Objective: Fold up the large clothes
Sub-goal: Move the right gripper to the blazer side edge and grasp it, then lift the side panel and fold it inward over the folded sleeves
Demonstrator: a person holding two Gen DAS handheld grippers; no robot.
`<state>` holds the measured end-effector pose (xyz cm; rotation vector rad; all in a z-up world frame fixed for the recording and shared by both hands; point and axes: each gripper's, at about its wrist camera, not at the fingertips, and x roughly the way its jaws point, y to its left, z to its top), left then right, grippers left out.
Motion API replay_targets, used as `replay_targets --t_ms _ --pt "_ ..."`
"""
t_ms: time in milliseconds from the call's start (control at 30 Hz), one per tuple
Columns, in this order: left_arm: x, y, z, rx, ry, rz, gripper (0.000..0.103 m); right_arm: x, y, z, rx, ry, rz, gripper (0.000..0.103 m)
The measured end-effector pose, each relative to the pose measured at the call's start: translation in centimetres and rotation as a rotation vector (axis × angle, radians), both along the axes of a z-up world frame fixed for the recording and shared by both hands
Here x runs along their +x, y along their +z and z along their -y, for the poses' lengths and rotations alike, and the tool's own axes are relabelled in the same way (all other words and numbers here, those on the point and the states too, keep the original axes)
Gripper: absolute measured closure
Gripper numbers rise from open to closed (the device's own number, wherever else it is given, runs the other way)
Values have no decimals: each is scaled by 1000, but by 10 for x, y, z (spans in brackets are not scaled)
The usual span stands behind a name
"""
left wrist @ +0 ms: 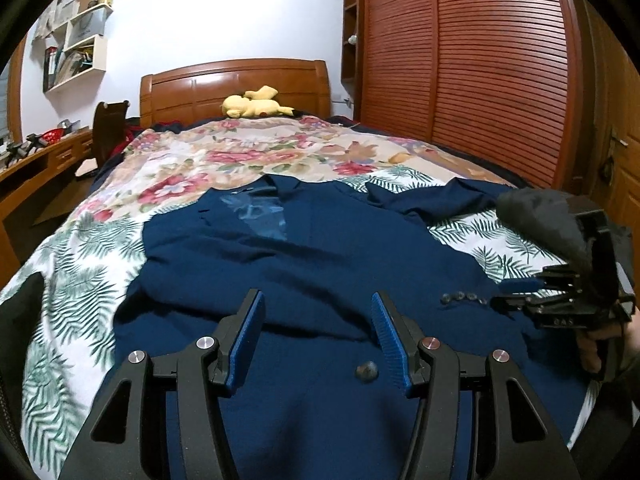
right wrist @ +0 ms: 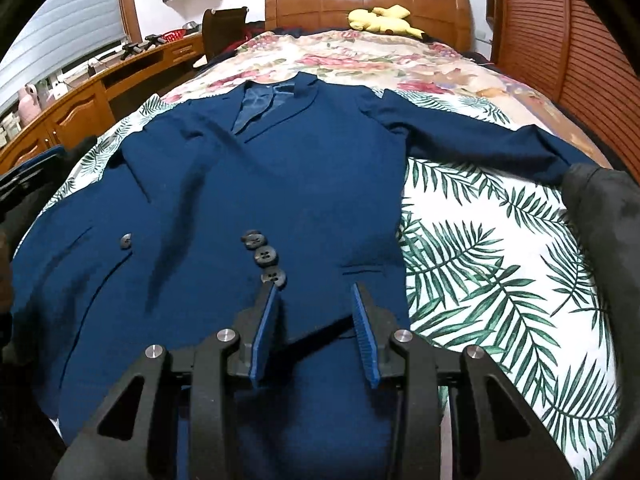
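A navy blue suit jacket (right wrist: 280,168) lies front up on the bed, collar toward the headboard; it also shows in the left wrist view (left wrist: 280,264). One sleeve (right wrist: 480,136) stretches out to the right; the other is folded across the front, its cuff buttons (right wrist: 264,256) near my right gripper. My left gripper (left wrist: 318,308) is open just above the jacket's lower front near a front button (left wrist: 367,371). My right gripper (right wrist: 314,292) is open over the cuff at the hem and shows side-on in the left wrist view (left wrist: 516,294).
The bed has a leaf-print sheet (right wrist: 500,272) and a floral cover (right wrist: 380,60). A yellow plush toy (right wrist: 380,18) lies by the wooden headboard (right wrist: 360,0). A desk (right wrist: 80,104) and chair stand left, a slatted wardrobe (left wrist: 480,60) right.
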<state>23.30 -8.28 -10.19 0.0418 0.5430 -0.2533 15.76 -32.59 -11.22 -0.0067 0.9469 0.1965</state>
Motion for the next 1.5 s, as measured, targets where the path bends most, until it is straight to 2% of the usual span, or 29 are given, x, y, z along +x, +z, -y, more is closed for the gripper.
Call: replay_targets --t_ms 200,467,633,800,867,933,1033,1267,1500 --pt "31 -14 9 -3 0 -21 46 11 16 14 -6 2 44 64" --pt "41 -27 13 -11 -22 -37 46 48 38 45 -51 -38 100 64" --pt "45 -29 12 -22 -19 -40 46 74 41 60 -59 -60 117 64" --pt "45 -31 13 -24 -15 -44 46 106 29 77 -73 -113 95 62" --pt "45 -31 14 -26 -15 -43 46 118 21 84 -83 -136 85 56" --pt "44 -31 13 -32 -17 -37 46 124 17 91 -82 -157 82 42" --pt "41 -31 13 -37 -14 -26 46 134 9 101 -79 -201 62 33" --pt "33 -33 15 -27 -19 -5 46 152 -13 123 28 -288 -20 33" --pt "34 -34 15 -27 -22 -8 46 163 -17 133 111 -379 -33 33"
